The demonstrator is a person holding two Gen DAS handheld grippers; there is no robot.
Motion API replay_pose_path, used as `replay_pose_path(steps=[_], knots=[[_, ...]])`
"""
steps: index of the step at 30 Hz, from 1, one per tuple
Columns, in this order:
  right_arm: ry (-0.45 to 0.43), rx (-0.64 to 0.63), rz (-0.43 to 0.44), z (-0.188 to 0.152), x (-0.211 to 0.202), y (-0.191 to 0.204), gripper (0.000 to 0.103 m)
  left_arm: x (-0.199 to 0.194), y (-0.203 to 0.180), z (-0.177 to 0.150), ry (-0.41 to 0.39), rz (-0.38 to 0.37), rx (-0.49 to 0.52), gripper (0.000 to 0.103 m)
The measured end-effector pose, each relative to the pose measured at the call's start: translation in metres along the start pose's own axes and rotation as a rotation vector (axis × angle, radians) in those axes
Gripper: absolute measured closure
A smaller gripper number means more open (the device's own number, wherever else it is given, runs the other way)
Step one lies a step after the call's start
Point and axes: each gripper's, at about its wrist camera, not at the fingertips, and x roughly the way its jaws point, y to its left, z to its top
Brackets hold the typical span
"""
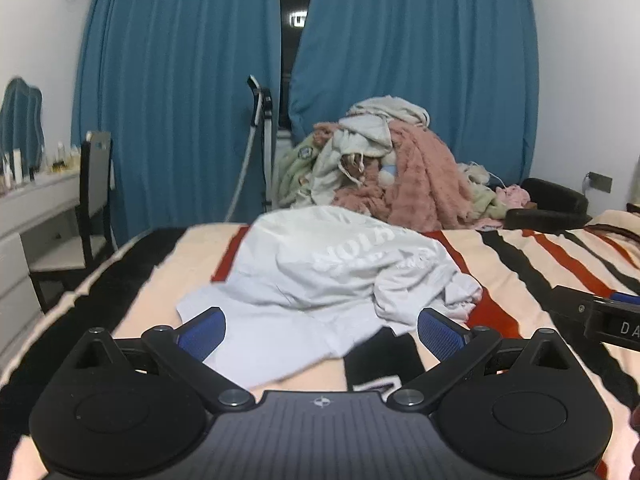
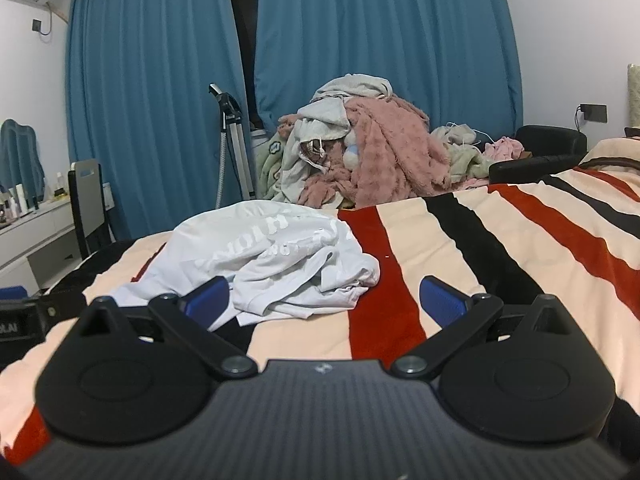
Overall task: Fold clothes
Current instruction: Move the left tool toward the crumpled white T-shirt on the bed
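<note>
A crumpled white T-shirt [image 1: 320, 280] with pale lettering lies on the striped bed cover [image 1: 520, 264]. My left gripper [image 1: 322, 330] hovers just before its near hem, jaws wide open, blue pads to either side of the cloth without pressing it. In the right wrist view the same T-shirt [image 2: 272, 256] lies ahead and to the left. My right gripper [image 2: 324, 298] is open over the red stripe of the bed cover [image 2: 500, 240], with its left pad near the shirt's bunched edge. The right gripper's body shows at the right edge of the left wrist view.
A heap of pink, cream and white clothes [image 1: 384, 164] is piled at the bed's far end before blue curtains [image 1: 180, 92]. A black chair [image 1: 94, 204] and white dresser [image 1: 36, 204] stand left. A steamer stand [image 1: 260, 136] rises behind the bed. A black cushion [image 1: 552, 204] sits far right.
</note>
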Motion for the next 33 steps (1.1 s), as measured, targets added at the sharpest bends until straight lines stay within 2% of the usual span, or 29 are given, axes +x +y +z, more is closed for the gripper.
replay_pose_path(steps=[5,8,16,23,28,33], knots=[[-0.007,-0.006,-0.006,-0.001,0.002,0.001,0.000,-0.005,-0.003,-0.002,-0.001,-0.008,-0.047,0.000],[-0.031,0.002,0.005,-0.001,-0.007,0.000,0.000,0.005,0.001,-0.004,0.050,-0.026,-0.060,0.000],[0.012,0.020,0.026,0.001,-0.002,-0.001,0.000,0.015,-0.005,-0.013,0.081,-0.025,-0.019,0.000],[0.016,0.034,0.010,0.000,0.006,0.001,0.000,0.016,-0.009,-0.016,0.049,-0.024,-0.022,0.000],[0.004,0.006,-0.011,-0.001,0.008,0.004,0.000,0.018,-0.011,-0.019,0.036,-0.068,-0.035,0.000],[-0.043,-0.001,-0.045,0.001,0.006,0.004,0.000,0.024,-0.017,-0.022,0.050,-0.027,-0.003,0.000]])
